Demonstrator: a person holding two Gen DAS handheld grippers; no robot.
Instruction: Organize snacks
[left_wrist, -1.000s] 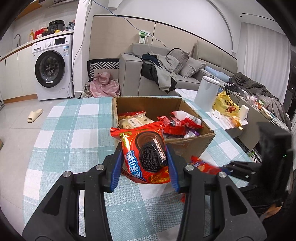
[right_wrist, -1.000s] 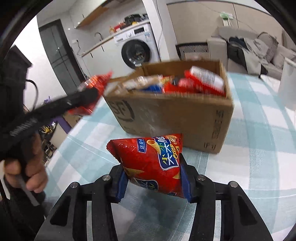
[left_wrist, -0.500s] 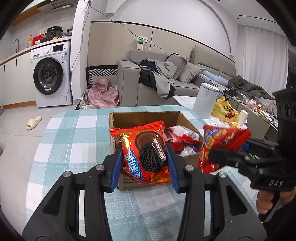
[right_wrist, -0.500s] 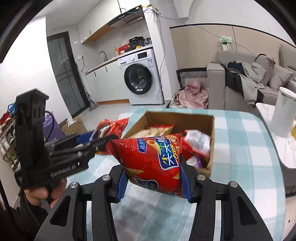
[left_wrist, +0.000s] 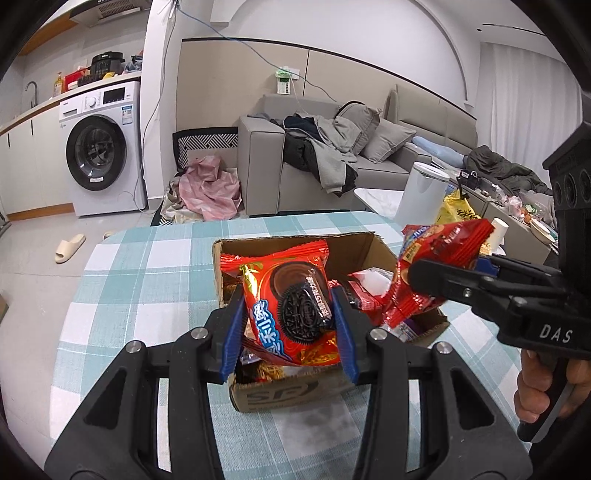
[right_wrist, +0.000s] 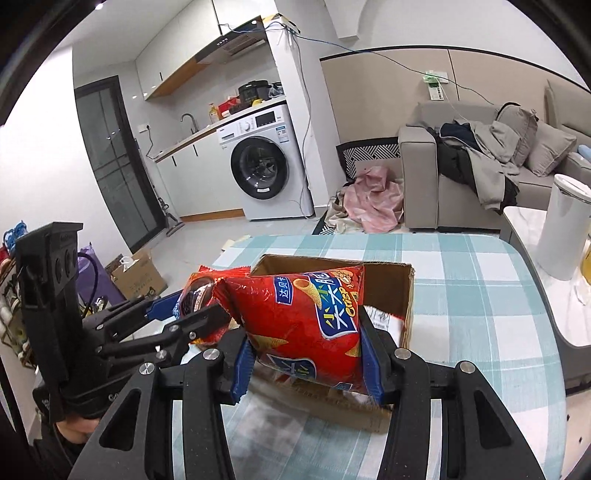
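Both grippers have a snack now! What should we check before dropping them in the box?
1. Left gripper holds the cookie packet firmly: ok, pinched between both blue pads.
2. Right gripper holds the red crisp bag firmly: ok, squeezed from both sides.
3. Cardboard box is open on top: ok, flaps are out of the way.
4. Both snacks are over the box opening: ok, both views show the box under the snacks.
5. The two grippers stay apart: cannot tell, they look very close over the box.
6. Room left inside the box: cannot tell, other snacks are inside and the held packets hide much of it.
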